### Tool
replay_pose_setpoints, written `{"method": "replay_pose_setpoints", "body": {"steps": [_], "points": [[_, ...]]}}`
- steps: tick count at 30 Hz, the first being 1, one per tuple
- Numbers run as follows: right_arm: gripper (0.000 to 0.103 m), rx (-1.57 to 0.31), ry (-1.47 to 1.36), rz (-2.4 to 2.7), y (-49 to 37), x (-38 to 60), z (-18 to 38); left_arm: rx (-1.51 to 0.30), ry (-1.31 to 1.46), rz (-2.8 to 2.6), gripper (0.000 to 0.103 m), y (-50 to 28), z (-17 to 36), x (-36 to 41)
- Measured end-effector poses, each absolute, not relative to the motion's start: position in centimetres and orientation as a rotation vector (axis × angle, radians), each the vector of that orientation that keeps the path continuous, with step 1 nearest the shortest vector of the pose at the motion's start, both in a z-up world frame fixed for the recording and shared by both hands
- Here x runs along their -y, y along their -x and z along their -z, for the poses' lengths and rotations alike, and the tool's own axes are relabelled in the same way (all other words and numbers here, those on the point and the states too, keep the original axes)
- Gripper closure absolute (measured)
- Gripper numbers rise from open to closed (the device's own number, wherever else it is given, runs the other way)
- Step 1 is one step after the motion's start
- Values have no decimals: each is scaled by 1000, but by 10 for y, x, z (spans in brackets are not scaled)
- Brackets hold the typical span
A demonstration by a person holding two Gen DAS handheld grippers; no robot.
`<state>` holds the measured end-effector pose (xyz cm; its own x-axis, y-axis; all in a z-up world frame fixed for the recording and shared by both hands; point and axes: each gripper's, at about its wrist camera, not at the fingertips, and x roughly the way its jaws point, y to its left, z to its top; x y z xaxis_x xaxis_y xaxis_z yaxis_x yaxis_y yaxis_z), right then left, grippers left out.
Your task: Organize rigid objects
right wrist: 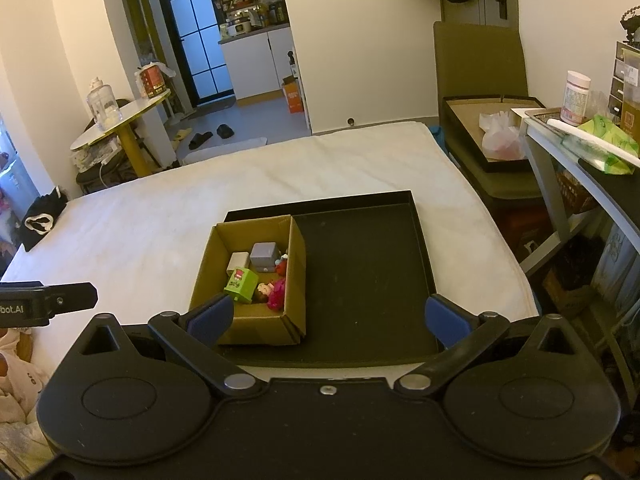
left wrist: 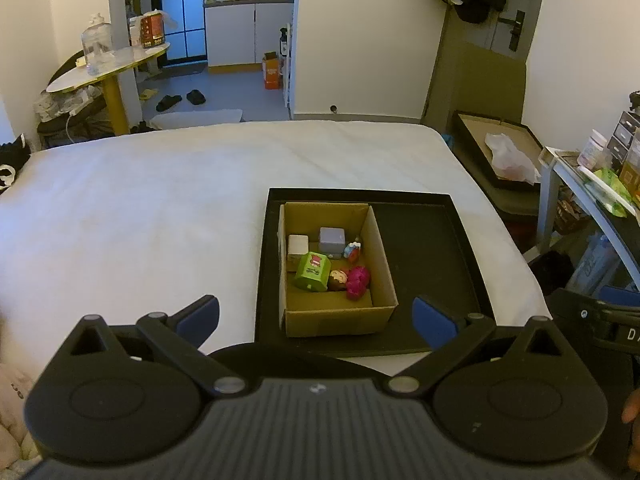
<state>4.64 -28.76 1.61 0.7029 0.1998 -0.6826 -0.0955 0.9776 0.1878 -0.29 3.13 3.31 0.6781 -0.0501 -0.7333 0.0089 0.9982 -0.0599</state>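
Observation:
A brown cardboard box (left wrist: 380, 264) (right wrist: 298, 264) stands in the left half of a black tray (left wrist: 424, 264) (right wrist: 360, 272) on the white bed. Inside lie a green cube (left wrist: 313, 272) (right wrist: 241, 285), a grey cube (left wrist: 332, 240) (right wrist: 264, 257), a white cube (left wrist: 298, 246) (right wrist: 238, 261), a pink figure (left wrist: 357, 281) (right wrist: 277, 293) and other small toys. My left gripper (left wrist: 316, 322) hovers open above the box's near side, nothing between its fingers. My right gripper (right wrist: 328, 316) is open too, over the tray's near edge, with its left blue pad (right wrist: 210, 316) in front of the box's near left corner.
The white bed (left wrist: 160, 208) (right wrist: 160, 208) spreads left and far of the tray. A shelf with bottles and packets (right wrist: 576, 120) and another tray with a plastic bag (right wrist: 496, 136) stand to the right. A round side table (left wrist: 108, 64) stands beyond the bed's far left corner.

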Motion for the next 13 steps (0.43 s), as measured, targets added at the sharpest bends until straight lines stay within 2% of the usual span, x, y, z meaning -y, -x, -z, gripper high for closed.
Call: {"method": "replay_pose_setpoints", "body": {"steps": [13], "points": [[0, -797, -145, -156, -49, 288, -9, -864, 46, 56, 1, -9, -21, -25]]}}
